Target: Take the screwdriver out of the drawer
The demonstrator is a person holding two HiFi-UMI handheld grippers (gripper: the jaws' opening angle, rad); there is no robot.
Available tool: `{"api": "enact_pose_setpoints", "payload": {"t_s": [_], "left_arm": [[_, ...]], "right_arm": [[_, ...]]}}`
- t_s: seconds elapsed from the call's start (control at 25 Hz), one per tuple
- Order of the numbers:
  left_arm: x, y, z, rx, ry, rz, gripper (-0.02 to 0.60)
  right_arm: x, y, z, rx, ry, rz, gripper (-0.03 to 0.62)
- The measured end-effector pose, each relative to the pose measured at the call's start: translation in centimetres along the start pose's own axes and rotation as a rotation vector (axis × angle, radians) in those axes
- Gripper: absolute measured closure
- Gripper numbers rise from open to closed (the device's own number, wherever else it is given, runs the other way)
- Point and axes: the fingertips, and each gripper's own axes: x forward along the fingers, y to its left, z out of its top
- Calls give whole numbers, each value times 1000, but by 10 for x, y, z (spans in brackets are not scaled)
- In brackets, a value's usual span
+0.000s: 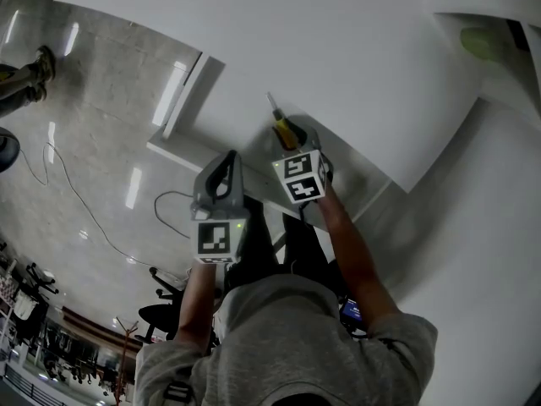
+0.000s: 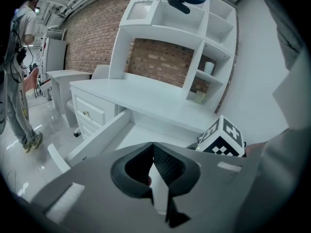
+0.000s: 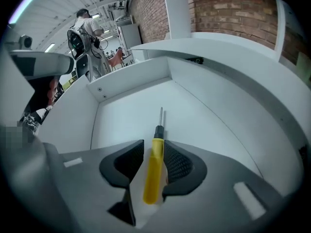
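A screwdriver (image 1: 282,125) (image 3: 154,171) with a yellow handle, black collar and thin metal shaft lies on the floor of the pulled-out white drawer (image 1: 221,112) (image 3: 131,110). My right gripper (image 1: 292,142) (image 3: 153,154) reaches down into the drawer. Its jaws stand open on either side of the yellow handle, with a gap on the left side. My left gripper (image 1: 225,169) (image 2: 153,148) hangs to the left, over the drawer's front part, shut and empty. The right gripper's marker cube (image 2: 222,139) shows in the left gripper view.
The white desk top (image 1: 338,41) runs above the drawer, with white shelves (image 2: 194,47) against a brick wall. A second drawer unit (image 2: 90,113) stands to the left. A person (image 2: 19,81) stands on the shiny floor, where a cable (image 1: 80,201) lies.
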Motion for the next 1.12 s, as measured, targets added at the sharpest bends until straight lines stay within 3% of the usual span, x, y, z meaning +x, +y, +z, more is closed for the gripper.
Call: {"api": "enact_pose_setpoints", "payload": {"t_s": [0.2, 0.64, 1.12], "left_arm": [[1, 6, 2, 0, 4, -5, 569], [1, 12, 12, 4, -4, -1, 569], [-19, 3, 51, 55, -55, -18, 569]], "right_arm": [[5, -3, 1, 8, 14, -33, 507], [3, -2, 4, 17, 35, -21, 516], [-51, 13, 40, 15, -63, -10, 517]]}}
